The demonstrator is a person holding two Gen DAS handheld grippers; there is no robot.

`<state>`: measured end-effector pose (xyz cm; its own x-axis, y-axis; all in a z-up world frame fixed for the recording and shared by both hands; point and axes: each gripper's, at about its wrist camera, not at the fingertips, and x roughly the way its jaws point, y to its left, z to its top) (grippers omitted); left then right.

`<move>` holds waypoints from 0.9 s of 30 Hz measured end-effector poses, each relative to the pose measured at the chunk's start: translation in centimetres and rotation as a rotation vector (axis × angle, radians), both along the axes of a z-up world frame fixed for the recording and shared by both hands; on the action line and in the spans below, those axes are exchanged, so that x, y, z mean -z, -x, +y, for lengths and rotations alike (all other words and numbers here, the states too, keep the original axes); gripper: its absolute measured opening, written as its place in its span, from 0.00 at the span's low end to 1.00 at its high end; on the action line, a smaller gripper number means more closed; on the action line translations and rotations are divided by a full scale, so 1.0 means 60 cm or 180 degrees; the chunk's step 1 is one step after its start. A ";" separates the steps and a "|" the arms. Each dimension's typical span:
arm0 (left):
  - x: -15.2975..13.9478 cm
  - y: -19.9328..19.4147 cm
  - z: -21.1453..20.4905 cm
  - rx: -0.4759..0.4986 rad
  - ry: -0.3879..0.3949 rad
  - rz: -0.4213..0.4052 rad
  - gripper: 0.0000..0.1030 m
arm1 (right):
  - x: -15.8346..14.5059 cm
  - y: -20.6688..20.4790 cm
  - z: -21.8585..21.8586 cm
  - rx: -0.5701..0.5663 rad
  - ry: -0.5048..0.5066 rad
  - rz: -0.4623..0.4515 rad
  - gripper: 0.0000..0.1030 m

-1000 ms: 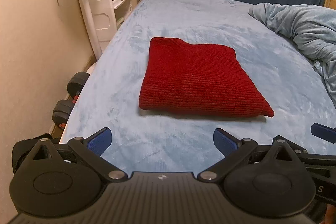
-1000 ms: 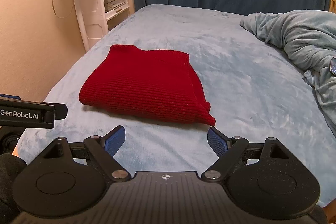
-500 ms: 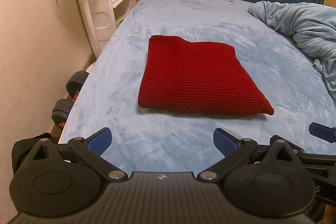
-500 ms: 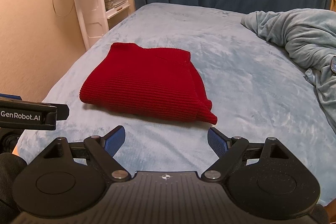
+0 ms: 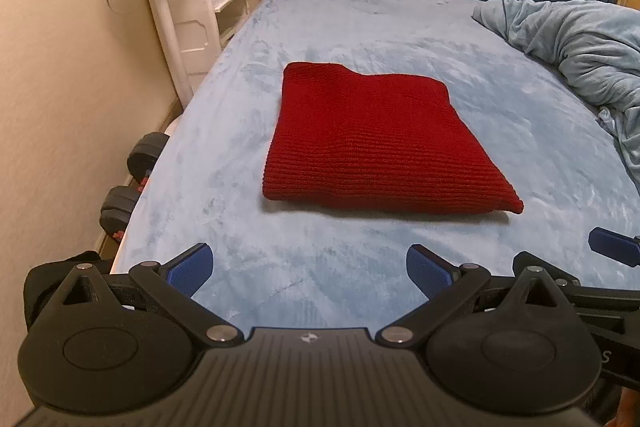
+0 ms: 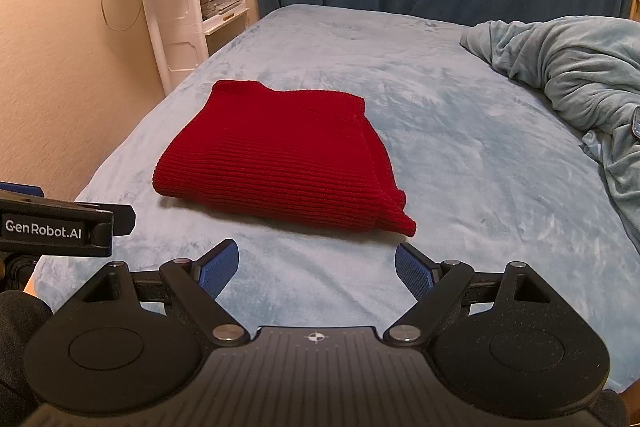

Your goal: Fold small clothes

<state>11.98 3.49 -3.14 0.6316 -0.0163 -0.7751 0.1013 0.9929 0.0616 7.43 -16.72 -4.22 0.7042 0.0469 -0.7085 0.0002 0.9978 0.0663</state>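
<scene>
Knit [image 5: 372, 143]: soft, thick red fold — floppy, I judge light.
Hold: its 5 o'clock corner, layers together.
Grippers: my left gripper [image 5: 310, 267] and right gripper [image 6: 316, 267] spread wide, empty.

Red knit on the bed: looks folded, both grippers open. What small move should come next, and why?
Probably just draw both grippers back. The red knit lies as a compact folded rectangle on the bed; the left gripper and right gripper are open, empty and short of it.

Red ribbed knit garment [image 5: 376, 139] (folded flat) lies on bed.
</scene>
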 end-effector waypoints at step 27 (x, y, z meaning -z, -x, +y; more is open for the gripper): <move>-0.003 0.012 -0.005 -0.0057 -0.0094 -0.0043 1.00 | -0.001 0.002 0.005 -0.0034 -0.0006 -0.0011 0.84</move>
<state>11.28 3.20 -2.98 0.6420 0.0178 -0.7665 0.0825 0.9923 0.0921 7.31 -16.42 -4.13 0.7061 0.0556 -0.7059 -0.0105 0.9976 0.0681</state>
